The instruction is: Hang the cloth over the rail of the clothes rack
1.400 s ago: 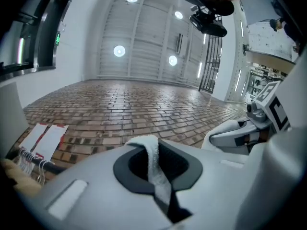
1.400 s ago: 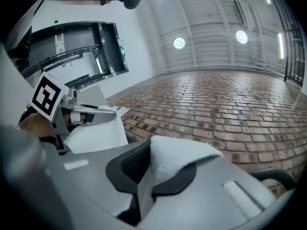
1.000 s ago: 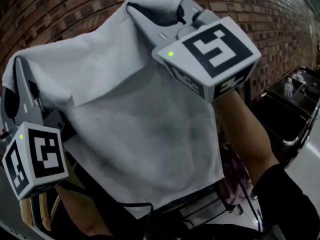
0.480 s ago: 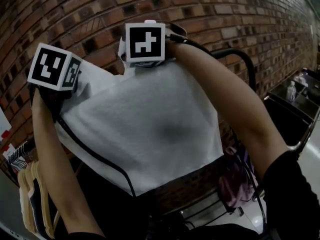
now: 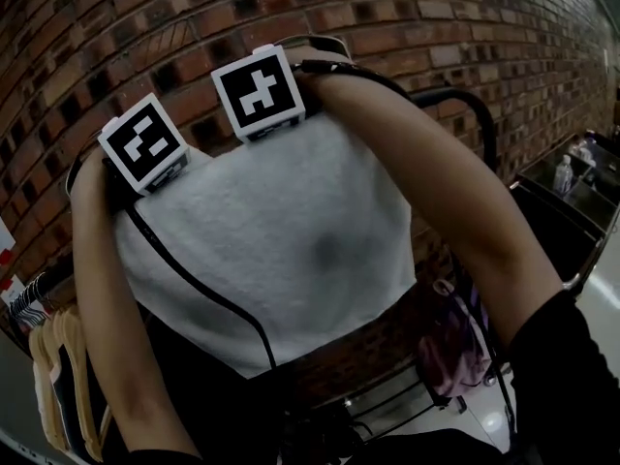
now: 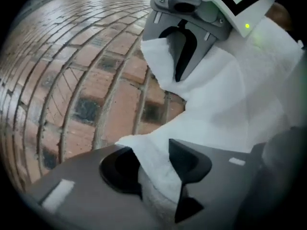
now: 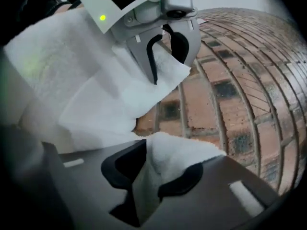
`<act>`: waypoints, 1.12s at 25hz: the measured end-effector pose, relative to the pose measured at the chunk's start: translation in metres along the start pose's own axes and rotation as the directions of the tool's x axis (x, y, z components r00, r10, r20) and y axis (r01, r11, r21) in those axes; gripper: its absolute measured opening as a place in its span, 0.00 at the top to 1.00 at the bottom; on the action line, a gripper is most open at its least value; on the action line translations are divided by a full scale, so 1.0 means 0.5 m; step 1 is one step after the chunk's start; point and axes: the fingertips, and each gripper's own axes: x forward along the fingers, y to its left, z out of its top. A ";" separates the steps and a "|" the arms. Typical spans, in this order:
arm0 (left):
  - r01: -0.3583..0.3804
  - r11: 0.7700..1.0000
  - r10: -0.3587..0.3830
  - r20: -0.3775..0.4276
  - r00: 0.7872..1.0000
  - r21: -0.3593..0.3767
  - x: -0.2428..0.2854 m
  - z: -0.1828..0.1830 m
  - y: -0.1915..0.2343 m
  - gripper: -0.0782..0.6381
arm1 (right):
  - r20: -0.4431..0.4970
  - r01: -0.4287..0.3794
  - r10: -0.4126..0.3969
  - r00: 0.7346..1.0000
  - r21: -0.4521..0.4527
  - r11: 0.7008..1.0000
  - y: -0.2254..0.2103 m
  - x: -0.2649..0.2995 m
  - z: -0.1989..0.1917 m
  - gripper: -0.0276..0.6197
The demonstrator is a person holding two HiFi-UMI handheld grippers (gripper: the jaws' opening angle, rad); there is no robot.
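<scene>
The white cloth (image 5: 281, 260) hangs down in front of the brick wall, with its top edge up at both grippers. A black rack rail (image 5: 463, 105) curves out to the right of it; the part under the cloth is hidden. My left gripper (image 6: 158, 176) has a cloth corner (image 6: 153, 157) lying between its jaws, which are opening. My right gripper (image 7: 148, 176) is opening as well, with a bunched cloth corner (image 7: 177, 155) in its gap. In the head view both marker cubes, left (image 5: 145, 143) and right (image 5: 260, 90), sit side by side at the cloth's top.
The brick wall (image 5: 436, 27) stands close behind the rack. Clothes on wooden hangers (image 5: 63, 386) hang at lower left. A pink bag (image 5: 450, 342) hangs below right. A black cable (image 5: 194, 289) crosses the cloth. A dark counter with a bottle (image 5: 564, 172) is at far right.
The cloth went from close before the camera up to the wall. Both grippers swung up and over; since half a second ago they dipped a little and the cloth hangs lower.
</scene>
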 end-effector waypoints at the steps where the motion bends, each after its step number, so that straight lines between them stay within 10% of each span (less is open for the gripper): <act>1: 0.033 0.999 -0.033 0.006 0.999 0.013 0.007 0.004 -0.008 0.59 | 0.015 -0.043 0.042 0.999 0.020 0.999 0.011 0.004 0.001 0.75; 4: 0.080 0.996 -0.081 0.016 0.997 0.036 0.021 0.011 -0.021 0.54 | 0.050 -0.146 0.142 0.989 0.098 0.984 0.038 0.014 -0.007 0.59; 16: 0.247 0.960 -0.237 0.087 0.968 -0.135 0.011 -0.060 -0.034 0.42 | -0.032 -0.235 0.250 0.968 0.243 0.941 0.068 0.020 -0.074 0.61; 28: 0.137 0.977 -0.125 0.078 0.989 -0.166 -0.030 -0.110 0.013 0.42 | -0.103 -0.153 0.184 0.978 0.250 0.956 0.051 0.018 -0.100 0.66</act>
